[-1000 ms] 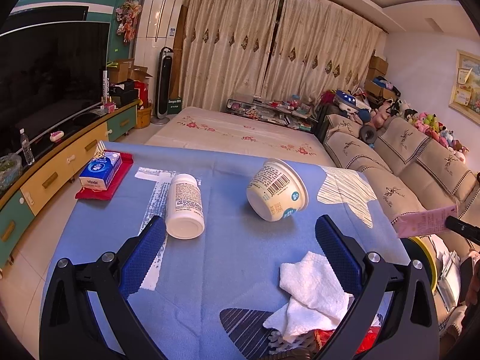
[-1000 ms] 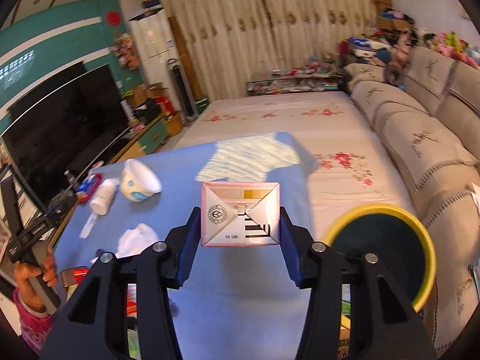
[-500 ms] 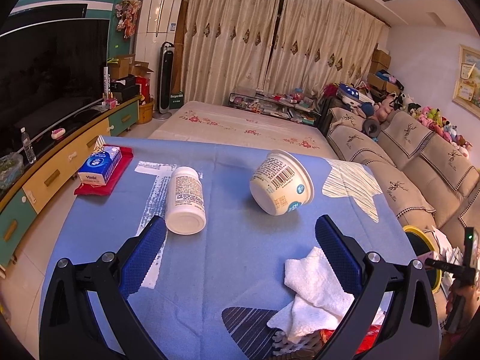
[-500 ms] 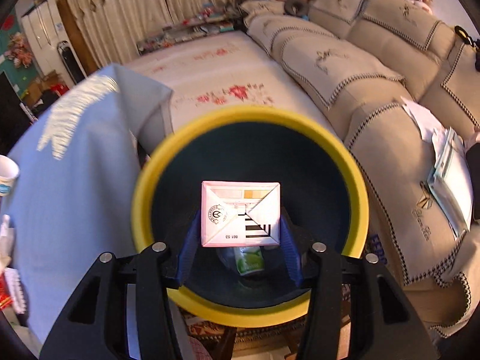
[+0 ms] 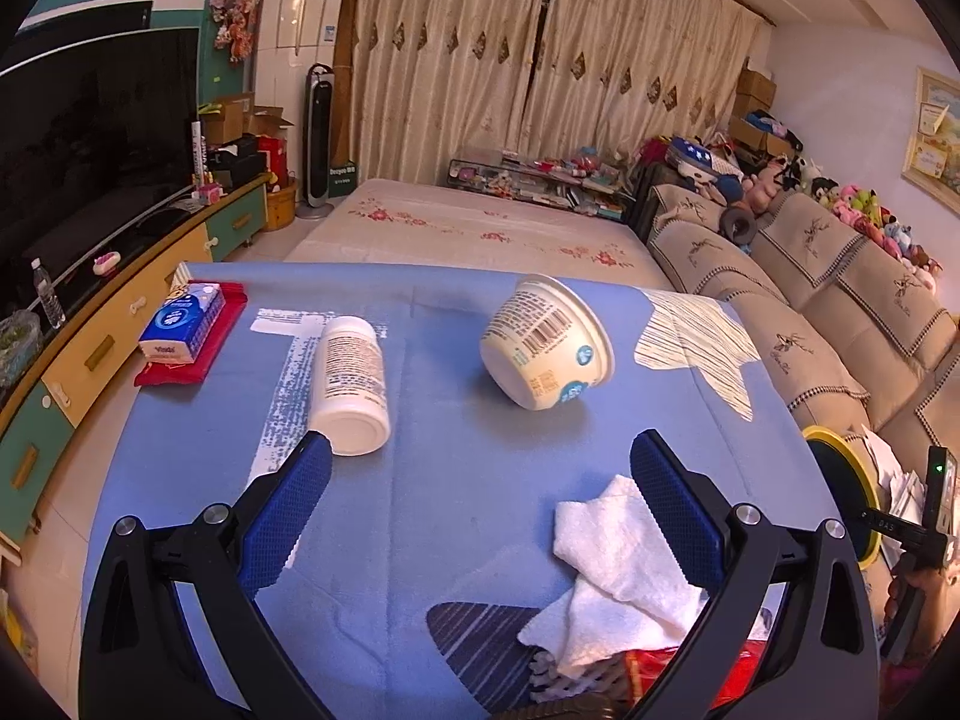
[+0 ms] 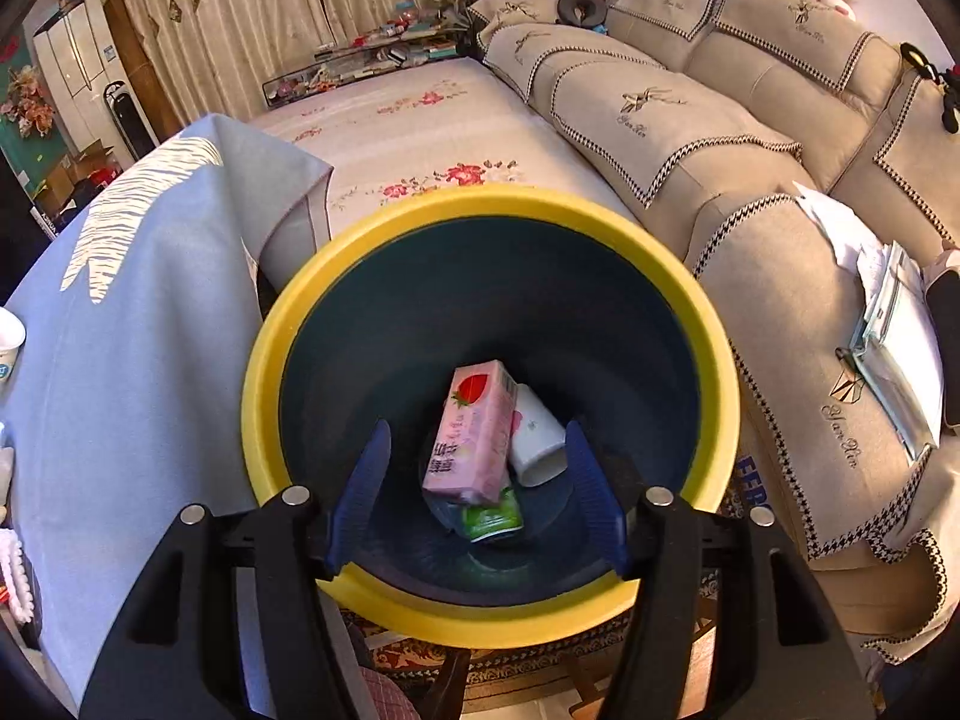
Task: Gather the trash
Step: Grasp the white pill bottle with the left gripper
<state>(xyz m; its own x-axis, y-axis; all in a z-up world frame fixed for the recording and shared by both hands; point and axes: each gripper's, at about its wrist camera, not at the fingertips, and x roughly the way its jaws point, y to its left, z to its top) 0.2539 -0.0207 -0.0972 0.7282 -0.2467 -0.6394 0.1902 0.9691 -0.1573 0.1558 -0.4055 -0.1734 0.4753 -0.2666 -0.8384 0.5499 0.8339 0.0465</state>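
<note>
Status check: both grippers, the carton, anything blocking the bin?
Right gripper open over bin, fingers just spread, nothing between. Pink carton inside bin, on other trash. Left gripper open, empty, over table. Nothing blocking.

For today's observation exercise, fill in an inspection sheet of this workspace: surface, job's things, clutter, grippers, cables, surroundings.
Surface: table under a blue cloth.
Job's things: bottle and cup lie on their sides; white cloth near the front edge. Carton, white cup and green can lie in the bin.
Clutter: tissue pack on a red pouch.
Grippers: left gripper open, empty; right gripper open above the bin, jaws have just been opening, nothing between them.
Cables: nothing seen.
Surroundings: sofa, curtains, TV.
</note>
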